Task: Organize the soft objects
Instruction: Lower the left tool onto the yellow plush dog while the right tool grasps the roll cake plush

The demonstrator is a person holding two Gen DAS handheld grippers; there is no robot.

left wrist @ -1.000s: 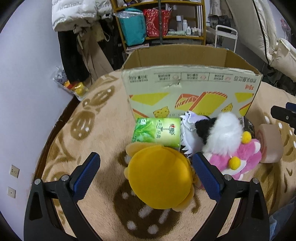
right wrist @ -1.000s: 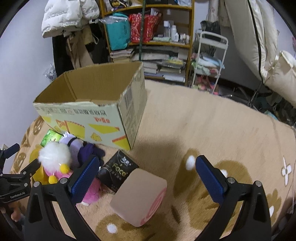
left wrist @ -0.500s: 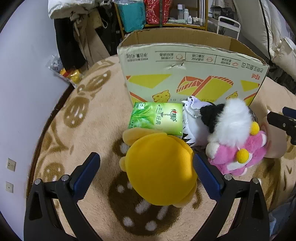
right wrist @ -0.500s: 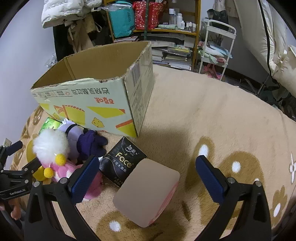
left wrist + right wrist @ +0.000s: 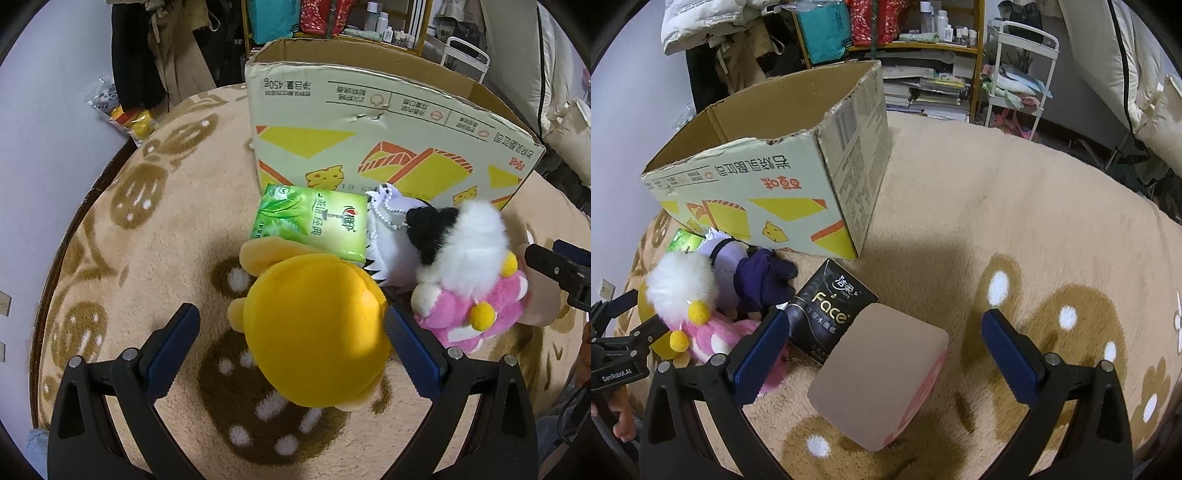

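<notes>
The left tongs (image 5: 291,339) stand wide open around the yellow plush (image 5: 317,328), one blue pad on each side of its round body; the right-hand pad is at its flank, the left-hand pad apart from it. The right tongs (image 5: 882,343) are also wide open, hovering over the pink cushion block (image 5: 879,376) with neither pad touching it.

Taking the cardboard box (image 5: 369,122) as the landmark: it stands open-topped on the beige patterned rug (image 5: 1015,206), and all the soft things lie in a row along its printed front wall. The green tissue pack (image 5: 314,221) lies against the foot of that wall near its left corner, and the yellow plush sits just in front of the pack, overlapping its near edge. Beside the pack, also at the foot of the box, lies a white and purple doll (image 5: 738,266), and a white-haired pink plush (image 5: 469,288) lies against it. Near the box's right front corner a black tissue pack (image 5: 831,314) lies flat, its near end tucked under the pink cushion block
</notes>
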